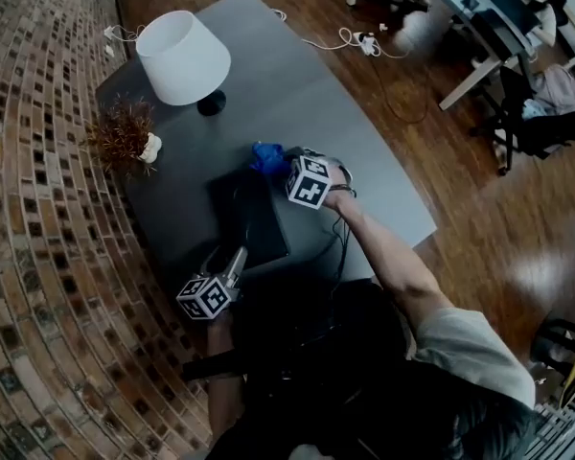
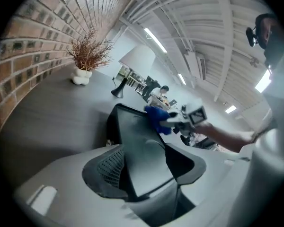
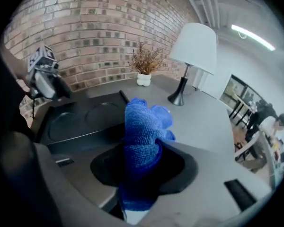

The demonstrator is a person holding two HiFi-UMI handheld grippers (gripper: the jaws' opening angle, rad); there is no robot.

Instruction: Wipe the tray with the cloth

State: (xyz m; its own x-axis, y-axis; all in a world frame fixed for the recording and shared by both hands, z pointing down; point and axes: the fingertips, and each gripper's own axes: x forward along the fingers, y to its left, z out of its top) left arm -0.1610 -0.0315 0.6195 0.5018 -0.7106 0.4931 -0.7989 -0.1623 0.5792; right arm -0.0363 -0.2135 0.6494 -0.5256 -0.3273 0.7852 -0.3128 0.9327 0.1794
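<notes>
Tray (image 1: 254, 214) first: it is dark, with two round recesses showing in the right gripper view (image 3: 80, 122), and it lies on the grey surface (image 1: 364, 151) right in front of you. Your left claw (image 1: 238, 257) pinches the tray's near edge, and in the left gripper view the slab (image 2: 142, 145) sits squarely between its jaws (image 2: 146, 167). Your right claw (image 1: 283, 166) is pressed onto the blue cloth (image 1: 266, 156), which bulges out of the jaws (image 3: 142, 164) in a bunched wad (image 3: 142, 131). You hold that wad at the tray's far end, by its right corner; whether the cloth touches the tray there cannot be told. Beyond the tray's far end stands a white-shaded lamp (image 1: 184, 57). To the tray's far left, a small dried plant in a white pot (image 1: 125, 137) sits close to the brick wall (image 1: 38, 209).
</notes>
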